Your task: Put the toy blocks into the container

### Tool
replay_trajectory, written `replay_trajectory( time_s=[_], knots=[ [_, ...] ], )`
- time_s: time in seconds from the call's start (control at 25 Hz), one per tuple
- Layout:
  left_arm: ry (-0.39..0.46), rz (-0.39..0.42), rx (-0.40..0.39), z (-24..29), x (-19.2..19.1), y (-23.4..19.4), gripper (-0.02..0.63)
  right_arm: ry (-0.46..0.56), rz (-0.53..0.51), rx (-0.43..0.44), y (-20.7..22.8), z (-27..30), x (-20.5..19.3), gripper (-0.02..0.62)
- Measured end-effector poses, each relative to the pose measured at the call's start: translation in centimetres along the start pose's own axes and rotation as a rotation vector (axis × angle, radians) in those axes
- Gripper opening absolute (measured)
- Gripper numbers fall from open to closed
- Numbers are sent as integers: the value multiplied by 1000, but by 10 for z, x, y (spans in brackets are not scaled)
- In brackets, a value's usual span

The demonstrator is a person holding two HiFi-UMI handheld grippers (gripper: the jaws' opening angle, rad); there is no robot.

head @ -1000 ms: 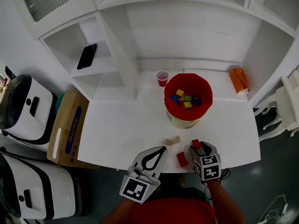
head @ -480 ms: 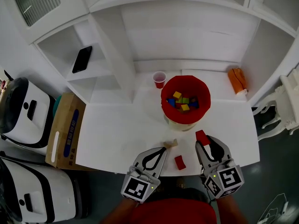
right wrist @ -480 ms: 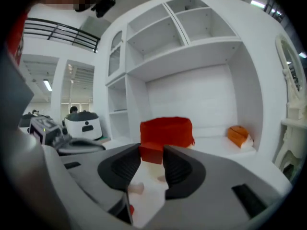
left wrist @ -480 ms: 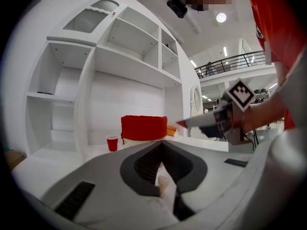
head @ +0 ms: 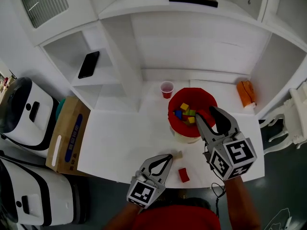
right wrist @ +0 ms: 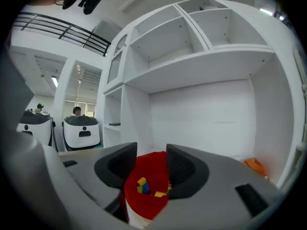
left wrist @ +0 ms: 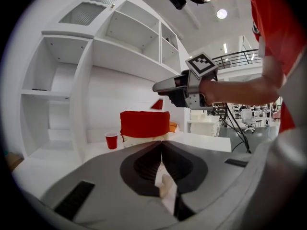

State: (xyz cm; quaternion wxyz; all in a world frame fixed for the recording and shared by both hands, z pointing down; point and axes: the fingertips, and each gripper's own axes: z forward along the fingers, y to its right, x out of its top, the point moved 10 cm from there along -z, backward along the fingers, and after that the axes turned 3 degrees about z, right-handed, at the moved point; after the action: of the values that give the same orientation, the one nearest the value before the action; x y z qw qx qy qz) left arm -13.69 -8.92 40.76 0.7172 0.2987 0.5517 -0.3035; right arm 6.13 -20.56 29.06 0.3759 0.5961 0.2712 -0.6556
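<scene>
White counter (head: 120, 140) seen from above. Round cream container lined in red fabric (head: 173, 104) toward the back right corner, several coloured toy blocks (head: 184, 95) already inside.

Right gripper (head: 205, 113) raised over the container's front rim, fingers spread, nothing pinched between them. In the left gripper view, a small red shape (left wrist: 157, 104) just under its tips and above the rim, possibly a loose block; too small to tell.

Left gripper (head: 168, 156) low near the front edge, fingers pressed together, empty.

2 blocks not yet in the container: a pale wooden block (head: 177, 154) just beside the left tips, and a red rectangular block (head: 183, 175) at the front edge.

Likely trouble: a block striking the rim and bouncing out, given a release so close to the container's edge. Also the red rectangular block nudged off the front edge by a careless approach.
</scene>
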Motion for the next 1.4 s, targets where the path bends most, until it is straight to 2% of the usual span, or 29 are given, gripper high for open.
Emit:
replay_trajectory(
  time_s=[0.08,0.2,0.28,0.4,0.6,0.84,0.92,1.08,1.2,1.4],
  knots=[
    [-29,24,-27,5,-3,-3,43,-2,3,16,-1,5,2,213],
    [-118,49,-85,14,-11,-5,186,12,-3,43,-7,-2,6,213],
    [-192,85,-120,21,-20,-6,227,27,-2,61,-13,-11,6,213],
    [-304,139,-173,33,-37,-8,233,39,11,77,-19,-31,0,212],
    [-458,172,-258,52,-64,-16,235,16,51,63,-25,-66,-23,212],
    [-518,184,-328,68,-78,-15,236,-57,93,5,-24,-98,-54,212],
    [-506,183,-324,68,-79,-15,178,-83,107,-7,-26,-104,-65,210],
    [-421,140,-304,62,-71,-12,178,-150,125,-10,-31,-114,-88,210],
    [-288,83,-250,51,-46,-12,178,-225,123,7,-38,-116,-113,210],
    [-29,0,-159,34,21,-16,176,-319,96,49,-55,-115,-145,210]
  ],
)
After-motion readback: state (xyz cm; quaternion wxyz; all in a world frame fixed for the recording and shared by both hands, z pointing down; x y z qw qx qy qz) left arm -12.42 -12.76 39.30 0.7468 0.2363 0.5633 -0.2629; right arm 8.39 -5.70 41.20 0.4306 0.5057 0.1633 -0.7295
